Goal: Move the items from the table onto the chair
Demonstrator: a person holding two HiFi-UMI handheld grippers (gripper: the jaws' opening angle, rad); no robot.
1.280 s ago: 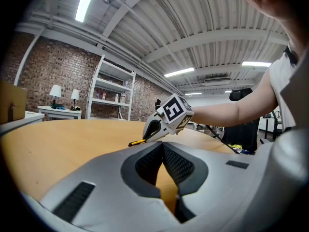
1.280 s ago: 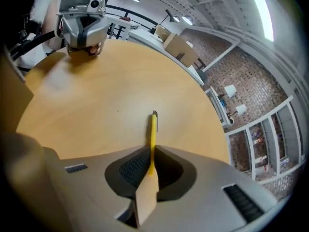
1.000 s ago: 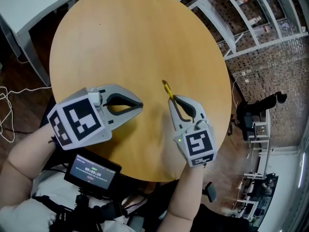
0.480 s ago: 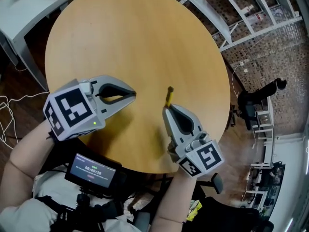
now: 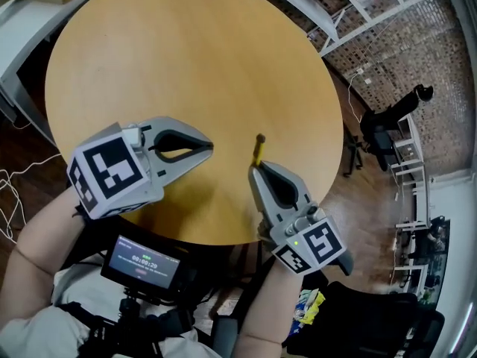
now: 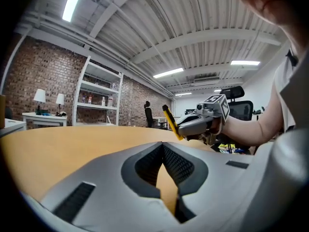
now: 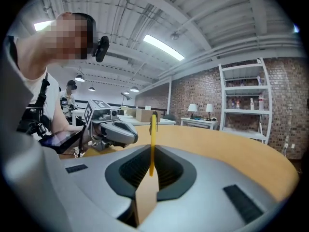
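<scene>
- Small screen (image 5: 143, 264) at the person's chest, head view: one line of pale digits with colons, too blurred to read for certain.
- Left gripper (image 5: 208, 147) and right gripper (image 5: 255, 171): cubes bear black-and-white square markers, no letters.
- Nothing else is legible.

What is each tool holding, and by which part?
The right tool grips a yellow pen by its plain end; the dark-tipped end sticks out. The left tool holds nothing, jaws together.
</scene>
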